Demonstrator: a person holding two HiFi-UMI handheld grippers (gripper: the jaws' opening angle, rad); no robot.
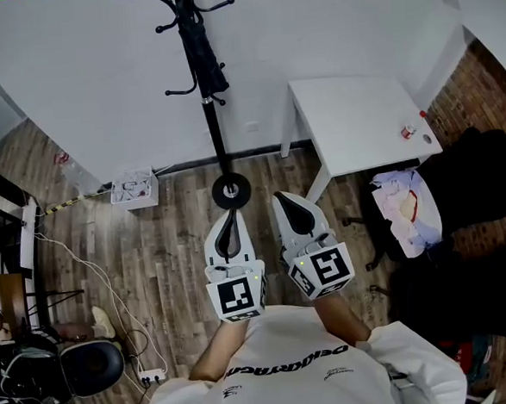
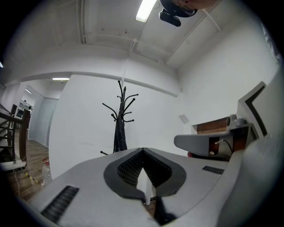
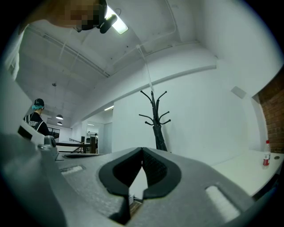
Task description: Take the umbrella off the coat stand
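**A:** Nearest first. Grippers?

**B:** Left gripper [image 1: 228, 221]: jaws together at the tips, nothing between them. The left gripper view confirms this; the pads meet and there is only a small gap behind them. Right gripper [image 1: 285, 205]: the same, jaws closed and empty. Both are held out side by side on the near side of the coat stand [image 1: 216, 130], pointing towards it. Neither touches it.

**A:** The stand itself?

**B:** Black pole on a round base, standing upright on the wood floor [image 1: 170, 254], with curved hooks at the top. In the head view the left gripper's tips fall just short of the base.

**A:** The umbrella?

**B:** The umbrella [image 1: 201, 54] is black and folded. It hangs high on the coat stand, close along the pole below the top hooks. Both gripper views show it dead ahead as a dark, narrow bundle against the pole, well apart from the jaws.

**A:** Around the stand?

**B:** A white box [image 1: 134, 188] sits on the floor left of the base. A white table [image 1: 360, 120] stands right of the stand, with a small red-capped bottle [image 1: 408, 131] at its far right edge. A white wall [image 1: 98, 87] is directly behind the stand.
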